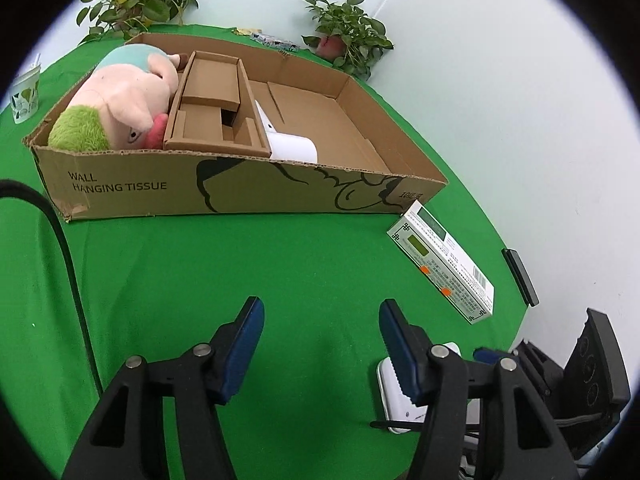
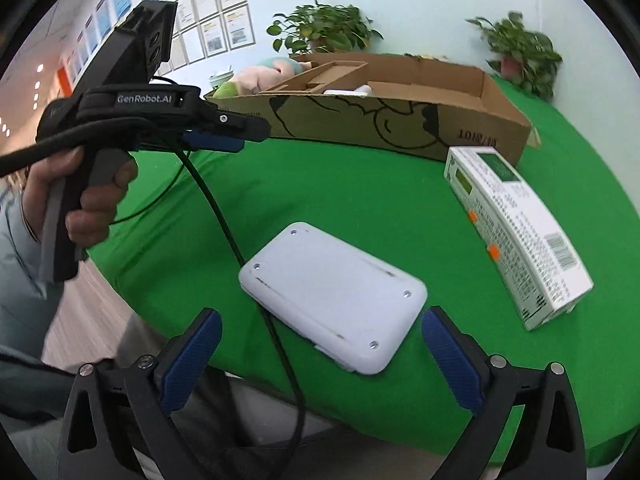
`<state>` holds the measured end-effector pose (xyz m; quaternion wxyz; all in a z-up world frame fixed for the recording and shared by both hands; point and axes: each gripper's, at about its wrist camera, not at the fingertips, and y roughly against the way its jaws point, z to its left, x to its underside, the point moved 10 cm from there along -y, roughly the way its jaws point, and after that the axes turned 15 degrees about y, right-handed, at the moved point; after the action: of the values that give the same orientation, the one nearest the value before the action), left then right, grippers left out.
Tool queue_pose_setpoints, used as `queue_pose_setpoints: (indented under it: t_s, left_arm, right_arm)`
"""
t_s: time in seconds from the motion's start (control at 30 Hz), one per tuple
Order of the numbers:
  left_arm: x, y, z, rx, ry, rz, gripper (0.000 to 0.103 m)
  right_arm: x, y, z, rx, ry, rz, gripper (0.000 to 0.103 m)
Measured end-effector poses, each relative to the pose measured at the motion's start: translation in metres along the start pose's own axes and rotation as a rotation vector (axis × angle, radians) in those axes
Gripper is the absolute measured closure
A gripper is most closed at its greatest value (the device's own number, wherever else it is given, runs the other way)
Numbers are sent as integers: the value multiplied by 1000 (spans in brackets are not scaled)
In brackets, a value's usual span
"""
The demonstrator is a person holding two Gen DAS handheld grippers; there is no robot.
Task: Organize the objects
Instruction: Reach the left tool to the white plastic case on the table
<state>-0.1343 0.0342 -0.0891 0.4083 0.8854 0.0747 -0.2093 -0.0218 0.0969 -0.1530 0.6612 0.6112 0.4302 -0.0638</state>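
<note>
Blue-padded fingers of the left gripper fill the bottom of the left wrist view, standing apart over bare green tablecloth with nothing between them. Just beside the right-hand finger, partly hidden by it, lies a white flat device on the cloth. Further off to the right rests a white printed carton, lying flat with one end close to the corner of the cardboard box. Inside that open box are a plush toy at the left end, a brown cardboard insert beside it, and a white object against the near wall. Two potted plants stand against the wall behind, and a paper cup sits at the far left. A black cable curves down the left side.

From the right wrist view, the right gripper also has its fingers spread wide, empty, with the white flat device lying just ahead of them near the table's edge, untouched. The white printed carton lies to its right, well apart. A person's hand holds the left gripper above the cloth at the left, seen side-on. The cardboard box sits behind.
</note>
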Motion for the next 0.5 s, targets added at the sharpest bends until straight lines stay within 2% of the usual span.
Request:
queue_pose_setpoints:
  t_s: [0.13,0.23,0.33,0.4,0.5]
  left_arm:
    - [2,-10,-7,11,-17,31,47]
    - [9,-22,-16,31,-53,87,48]
    - [16,-27,-19,21,-80,111,48]
    - [18,-27,-18,25,-79,113,48]
    - [16,-25,-11,15,-54,105,48]
  right_arm:
    - [-17,-8,-16,33,70,-19,2]
    - [-17,-27,-11,-77,166,44,2]
    - [-13,-35,-5,-96,239,59,2]
    - [-12,-39,-6,-116,242,56,3]
    - [-14,-48,-16,-135,158,52,6]
